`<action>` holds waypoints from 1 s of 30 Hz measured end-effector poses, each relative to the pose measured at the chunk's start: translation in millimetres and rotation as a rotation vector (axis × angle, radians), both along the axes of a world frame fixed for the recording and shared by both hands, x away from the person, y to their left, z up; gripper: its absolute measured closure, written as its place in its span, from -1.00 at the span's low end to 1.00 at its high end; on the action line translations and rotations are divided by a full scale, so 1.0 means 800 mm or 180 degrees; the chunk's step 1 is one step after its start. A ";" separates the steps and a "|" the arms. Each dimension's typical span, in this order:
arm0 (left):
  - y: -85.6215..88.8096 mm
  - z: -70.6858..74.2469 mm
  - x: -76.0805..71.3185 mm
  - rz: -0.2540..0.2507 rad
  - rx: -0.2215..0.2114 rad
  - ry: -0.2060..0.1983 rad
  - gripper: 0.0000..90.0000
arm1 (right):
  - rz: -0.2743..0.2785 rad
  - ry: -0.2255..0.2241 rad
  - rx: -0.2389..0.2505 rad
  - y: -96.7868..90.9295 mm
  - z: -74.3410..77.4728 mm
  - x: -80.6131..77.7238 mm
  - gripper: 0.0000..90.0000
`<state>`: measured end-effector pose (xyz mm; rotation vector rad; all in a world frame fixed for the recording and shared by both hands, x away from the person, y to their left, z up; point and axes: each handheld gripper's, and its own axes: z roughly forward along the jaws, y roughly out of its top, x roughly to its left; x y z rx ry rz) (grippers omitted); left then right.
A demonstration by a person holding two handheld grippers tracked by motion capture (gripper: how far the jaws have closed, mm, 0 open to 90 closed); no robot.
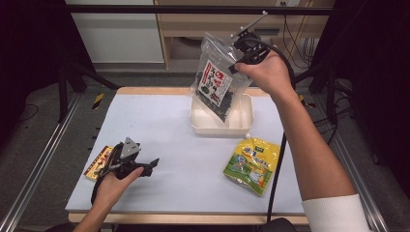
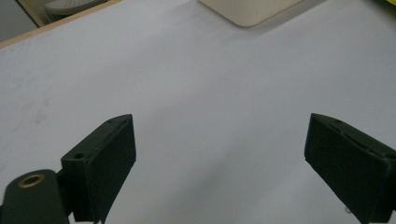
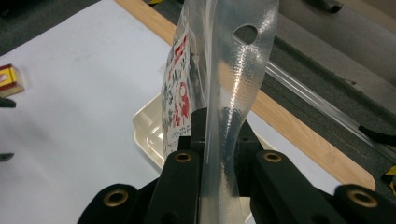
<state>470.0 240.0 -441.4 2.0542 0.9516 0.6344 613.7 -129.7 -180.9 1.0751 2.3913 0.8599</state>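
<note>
Nearest the camera, the right hand-held gripper [image 3: 219, 140] has its two black jaws clamped on the clear top strip of a transparent crinkled plastic bag with a red, white and black label and dark dried contents [image 1: 218, 82]. The bag hangs in the air above the far side of the worktop, its lower corner dipping over a shallow cream rectangular plastic tray [image 1: 244, 126]. By my reading the pick-up is done and lowering the bag into the tray and releasing it is left. The bag's film is glossy and thin, with a punched hanging hole near its top.

Near and to the right of the tray lies a soft yellow-and-green printed pouch [image 1: 252, 164], flat on the matte white worktop [image 1: 193, 159], not yet moved. At the near left, the left hand-held gripper [image 1: 147, 166] rests low with jaws wide apart and nothing between them, just beside a small flat red-and-yellow packet [image 1: 98, 163] at the left edge.
</note>
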 end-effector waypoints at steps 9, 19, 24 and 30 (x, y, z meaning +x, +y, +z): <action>-0.001 -0.006 0.001 0.0041 0.0075 -0.0007 -0.81 | -0.0196 -0.0101 0.0046 -0.003 0.000 0.009 0.85; 0.001 -0.007 0.003 0.0054 0.0081 0.0015 -0.81 | -0.0231 -0.0100 0.0015 0.001 -0.004 0.013 0.85; 0.002 -0.007 0.003 0.0054 0.0085 0.0017 -0.81 | -0.0238 -0.0097 0.0020 0.003 -0.006 0.013 0.85; 0.004 -0.007 0.004 0.0082 0.0063 0.0012 -0.81 | -0.0241 -0.0083 0.0022 0.006 -0.009 0.014 0.85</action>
